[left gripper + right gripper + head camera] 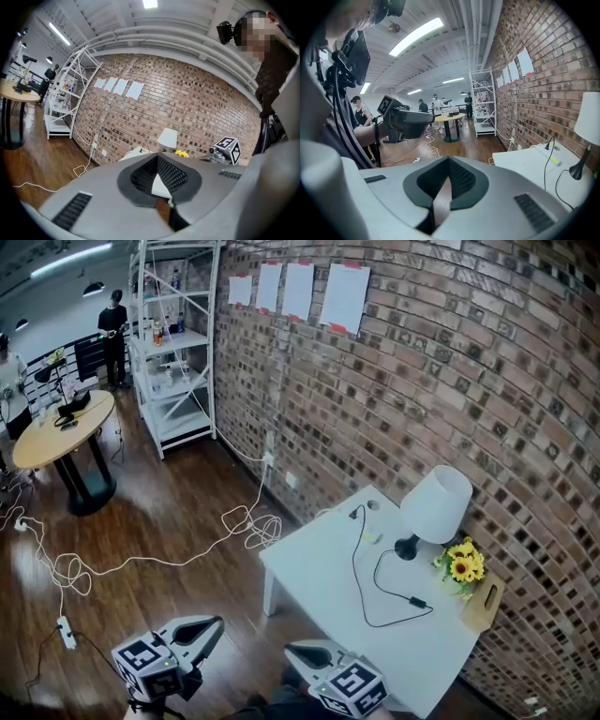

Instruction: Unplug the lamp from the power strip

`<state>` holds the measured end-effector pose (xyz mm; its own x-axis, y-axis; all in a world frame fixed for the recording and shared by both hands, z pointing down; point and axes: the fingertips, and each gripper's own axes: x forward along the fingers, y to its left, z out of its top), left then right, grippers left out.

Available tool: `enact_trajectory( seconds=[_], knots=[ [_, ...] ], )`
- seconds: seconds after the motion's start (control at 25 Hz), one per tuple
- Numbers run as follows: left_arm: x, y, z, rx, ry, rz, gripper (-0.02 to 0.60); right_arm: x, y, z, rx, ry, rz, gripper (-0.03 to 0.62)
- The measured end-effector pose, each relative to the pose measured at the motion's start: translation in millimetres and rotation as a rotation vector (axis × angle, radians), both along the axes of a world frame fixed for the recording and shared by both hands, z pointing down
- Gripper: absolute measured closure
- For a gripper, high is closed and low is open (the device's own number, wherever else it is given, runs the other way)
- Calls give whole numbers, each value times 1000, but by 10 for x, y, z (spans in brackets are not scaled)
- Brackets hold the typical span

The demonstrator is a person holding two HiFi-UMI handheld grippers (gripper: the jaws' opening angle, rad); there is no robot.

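1. One lamp (436, 507), with a white shade on a black stem and foot, stands at the far right of the one white table (314, 587), close to the brick wall (450, 362).
2. Its single black cord (354, 568) leaves the foot and loops toward the near side past one inline switch (415, 601). It then runs back to the plug (359, 513), which is upright at the table's far left corner. The strip under the plug does not stand out from the white top.
3. One bunch of sunflowers (462, 565) sits just right of the lamp foot. One tan box (483, 603) lies just near of the flowers, at the table's right edge.
4. There are two grippers, both at the near side and well apart from the lamp.
   - The left gripper (157, 156) is over the floor, left of the table. Its jaws are pressed together at the tips with nothing between them.
   - The right gripper (449, 158) is by the table's near left corner. Its jaws are likewise pressed together and empty.
5. One white cable (246, 521) lies in coils on the wooden floor left of the table and rises to one wall socket (268, 459).
6. One white floor strip (66, 632) lies at the near left, with more white cable trailing from it.
7. Four sheets of paper (298, 289) hang in a row on the wall, far off.
8. At the far left stand one white rack (173, 343) and one round wooden table (56, 432). Two people (114, 322) show there in the head view.
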<state>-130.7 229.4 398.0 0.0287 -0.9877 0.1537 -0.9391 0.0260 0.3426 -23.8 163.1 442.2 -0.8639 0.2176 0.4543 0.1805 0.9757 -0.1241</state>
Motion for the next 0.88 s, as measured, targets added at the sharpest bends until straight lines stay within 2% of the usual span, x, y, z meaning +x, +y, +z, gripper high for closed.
enact_trajectory(
  seconds=[0.48, 0.88],
  knots=[
    [-110, -883, -49, -63, -21, 44, 571, -176, -794, 54, -34, -7, 69, 592],
    [-141, -1445, 29, -151, -80, 46, 571, -239, -1334, 195, -89, -12, 68, 591]
  ],
)
